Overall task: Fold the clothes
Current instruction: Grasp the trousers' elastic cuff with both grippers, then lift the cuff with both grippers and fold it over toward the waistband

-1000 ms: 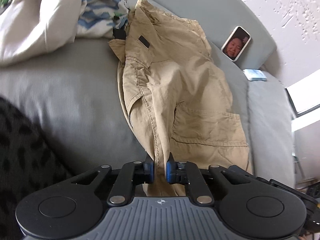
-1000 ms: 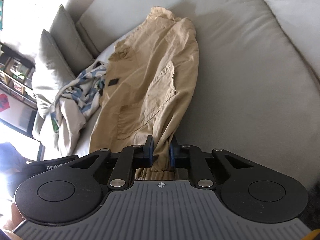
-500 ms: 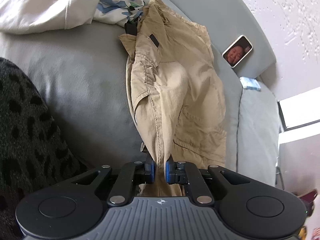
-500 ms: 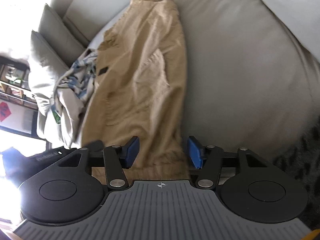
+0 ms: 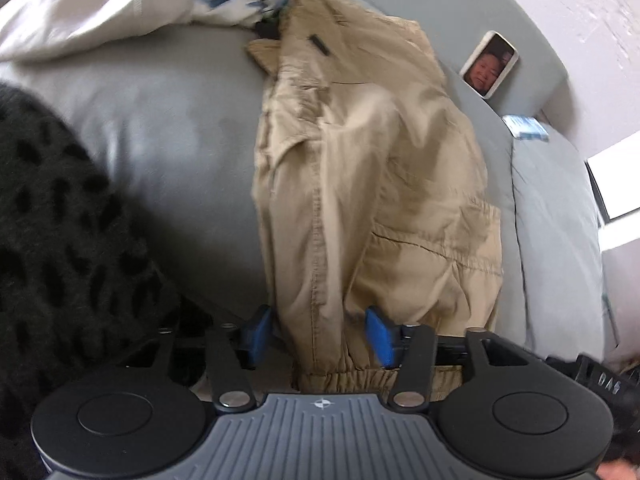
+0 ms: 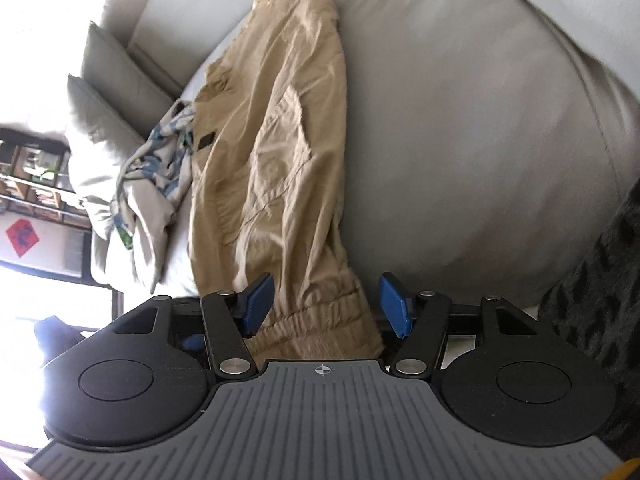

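A pair of tan trousers lies lengthwise on the grey sofa seat, legs laid one over the other, waist at the far end. The elastic cuffs reach the seat's front edge. My left gripper is open, its blue pads standing either side of the cuff end without pinching it. In the right wrist view the same trousers run away from me, and my right gripper is open too, pads spread around the gathered cuff.
A crumpled white and blue-patterned garment lies by the trousers' waist, near grey cushions. A black spotted fleece covers the seat's near left. A phone leans on the sofa back, a small packet beside it.
Both grippers were shut on the trouser cuffs a second ago. The right one let go first, then the left; the trousers now rest flat on the seat.
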The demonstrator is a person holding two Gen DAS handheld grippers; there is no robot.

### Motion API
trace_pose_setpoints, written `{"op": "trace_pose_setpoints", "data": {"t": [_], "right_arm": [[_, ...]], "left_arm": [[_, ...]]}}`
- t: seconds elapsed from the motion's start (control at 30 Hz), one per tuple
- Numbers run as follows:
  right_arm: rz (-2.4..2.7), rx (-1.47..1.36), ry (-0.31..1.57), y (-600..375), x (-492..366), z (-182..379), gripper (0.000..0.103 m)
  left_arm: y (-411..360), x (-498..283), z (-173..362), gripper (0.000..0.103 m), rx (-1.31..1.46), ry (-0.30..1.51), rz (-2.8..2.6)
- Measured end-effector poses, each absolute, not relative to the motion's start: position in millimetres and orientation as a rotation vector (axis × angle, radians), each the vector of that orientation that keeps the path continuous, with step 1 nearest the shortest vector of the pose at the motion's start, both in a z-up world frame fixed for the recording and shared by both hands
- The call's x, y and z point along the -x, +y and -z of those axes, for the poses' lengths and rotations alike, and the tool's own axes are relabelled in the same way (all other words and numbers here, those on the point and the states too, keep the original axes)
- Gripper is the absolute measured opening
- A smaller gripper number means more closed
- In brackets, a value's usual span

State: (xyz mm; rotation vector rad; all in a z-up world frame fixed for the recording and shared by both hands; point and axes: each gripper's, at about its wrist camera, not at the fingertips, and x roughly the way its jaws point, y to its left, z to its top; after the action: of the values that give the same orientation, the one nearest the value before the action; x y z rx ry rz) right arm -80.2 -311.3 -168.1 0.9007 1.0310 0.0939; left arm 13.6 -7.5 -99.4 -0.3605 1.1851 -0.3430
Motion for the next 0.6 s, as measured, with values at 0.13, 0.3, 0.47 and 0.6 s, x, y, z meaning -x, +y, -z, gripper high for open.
{"op": "trace_pose_setpoints", "data": {"t": [0.13, 0.3, 0.47, 0.6], "right_arm": [[-0.115, -0.855, 1.064, -305, 73, 175, 0.064], [-0.170, -0.852, 1.093, -294, 59, 187, 0.065], [-0.167, -0.814, 1.086, -284, 61, 188, 0.048], [-0.165, -0.847, 1.069, -287, 69, 177, 0.022]], "left_arm": [[-22, -11, 108, 0.059, 0.262, 1.157, 0.372], [-36, -15, 123, 0.061, 0.195, 1.167, 0.414], [-32, -18, 111, 0.019, 0.210, 1.188, 0.489], [-18, -19, 99, 0.014, 0.294, 1.213, 0.515]]}}
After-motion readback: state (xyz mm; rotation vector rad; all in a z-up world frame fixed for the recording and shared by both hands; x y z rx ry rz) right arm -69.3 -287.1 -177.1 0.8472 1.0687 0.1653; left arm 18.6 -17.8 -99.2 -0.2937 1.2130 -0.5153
